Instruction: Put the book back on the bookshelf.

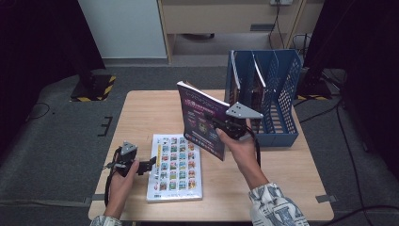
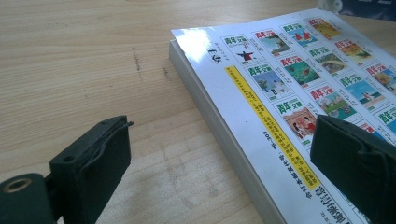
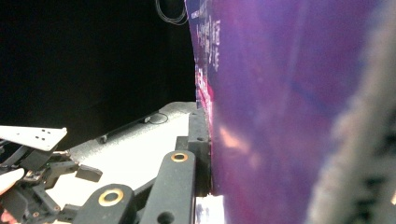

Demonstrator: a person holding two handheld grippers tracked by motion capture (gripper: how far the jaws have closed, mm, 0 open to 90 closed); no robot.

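A purple-covered book (image 1: 202, 123) stands tilted in the air above the middle of the table, with my right gripper (image 1: 220, 124) shut on its right edge. In the right gripper view one black jaw presses flat on the purple cover (image 3: 289, 93); the other jaw is hidden behind the book. A white book (image 1: 175, 167) with a grid of small cover pictures lies flat near the table's front. My left gripper (image 1: 148, 163) is low at that book's left edge and open. In the left gripper view the white book's (image 2: 289, 88) edge runs between the wide-apart jaws.
A blue mesh file rack (image 1: 282, 94) with upright dividers stands at the back right of the wooden table (image 1: 141, 113), just behind the raised book, and something dark sits in it. Black cables lie on the grey floor around the table.
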